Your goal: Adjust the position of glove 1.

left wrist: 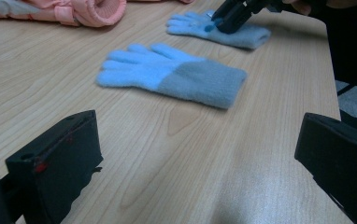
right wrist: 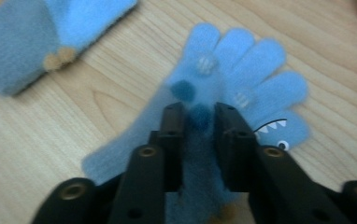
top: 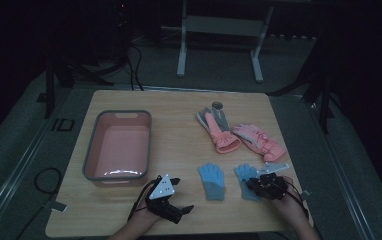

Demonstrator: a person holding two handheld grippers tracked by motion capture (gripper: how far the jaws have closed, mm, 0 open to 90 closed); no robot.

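Note:
Two blue knit gloves lie flat near the table's front right. The right blue glove (top: 242, 173) (right wrist: 256, 74) has a shark face on one finger. My right gripper (top: 251, 183) (right wrist: 200, 114) (left wrist: 221, 23) is shut on it, pinching a fold of its palm between the pads. The left blue glove (top: 212, 181) (left wrist: 172, 74) (right wrist: 36, 37) with a grey cuff lies free beside it. My left gripper (top: 183, 195) (left wrist: 200, 135) rests low near the front edge, open, nothing between its fingers, pointing toward that glove.
Two pink and grey ski gloves (top: 219, 131) (top: 259, 141) lie behind the blue ones; one pink cuff (left wrist: 83, 9) appears in the left gripper view. A pink basin with a grey rim (top: 91, 150) stands at the left. The wooden table (top: 179, 125) has bare room in its middle.

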